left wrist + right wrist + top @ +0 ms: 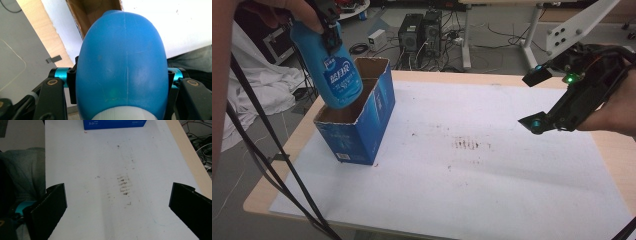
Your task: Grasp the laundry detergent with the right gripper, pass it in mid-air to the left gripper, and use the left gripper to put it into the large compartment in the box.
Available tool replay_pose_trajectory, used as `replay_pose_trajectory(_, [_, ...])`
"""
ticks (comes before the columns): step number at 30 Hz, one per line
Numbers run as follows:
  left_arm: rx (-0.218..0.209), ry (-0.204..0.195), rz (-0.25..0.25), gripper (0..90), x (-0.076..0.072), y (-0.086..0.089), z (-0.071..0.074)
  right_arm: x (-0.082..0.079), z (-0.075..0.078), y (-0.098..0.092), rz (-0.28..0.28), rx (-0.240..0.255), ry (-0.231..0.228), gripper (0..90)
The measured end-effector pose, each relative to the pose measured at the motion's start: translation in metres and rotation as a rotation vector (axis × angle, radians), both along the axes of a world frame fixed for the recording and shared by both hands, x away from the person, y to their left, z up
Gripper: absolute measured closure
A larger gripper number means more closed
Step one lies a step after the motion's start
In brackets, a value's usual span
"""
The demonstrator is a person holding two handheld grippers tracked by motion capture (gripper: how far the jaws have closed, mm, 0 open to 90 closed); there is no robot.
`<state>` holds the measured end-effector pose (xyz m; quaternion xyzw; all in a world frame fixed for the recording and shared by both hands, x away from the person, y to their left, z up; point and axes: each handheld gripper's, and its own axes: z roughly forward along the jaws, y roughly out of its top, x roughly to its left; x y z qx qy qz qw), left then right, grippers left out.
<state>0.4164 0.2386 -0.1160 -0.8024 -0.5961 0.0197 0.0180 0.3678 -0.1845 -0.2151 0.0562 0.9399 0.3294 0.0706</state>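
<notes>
At 3 o'clock the right gripper (pixel 537 100) hovers over the counter (pixel 492 190), fingers released, keeping clear. At 10 o'clock the left gripper (pixel 331 35) clenches 1 blue bottle (pixel 334 70), base-down above the open box (pixel 354 120), probably to insert it.

The light wooden table (pixel 267 185) carries a white sheet (pixel 492 190) marked with brown smudges (pixel 468 145). Beyond its far edge, on the grey floor (pixel 492 47), stand two dark computer towers (pixel 419 30) amid tangled cables (pixel 452 37) and white desk legs (pixel 468 35). White cloth (pixel 259 85) is heaped left of the table.
</notes>
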Motion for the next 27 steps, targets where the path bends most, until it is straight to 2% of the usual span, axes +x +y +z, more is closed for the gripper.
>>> replay_pose_trajectory(10, [0.034,0.038,0.044,39.5,0.012,0.000,-0.029,-0.001,-0.001,-0.003,-0.009,-0.020,0.010,0.6])
replay_pose_trajectory(19, [0.034,0.077,0.044,39.5,0.022,-0.001,-0.063,0.001,-0.006,-0.005,-0.012,-0.052,0.030,0.6])
replay_pose_trajectory(24, [0.048,0.094,0.021,39.5,0.024,-0.001,-0.085,0.002,-0.010,-0.005,-0.005,-0.074,0.047,0.6])
replay_pose_trajectory(27, [0.040,0.099,0.009,39.5,0.026,0.001,-0.099,0.004,-0.013,-0.004,-0.006,-0.087,0.055,0.6])
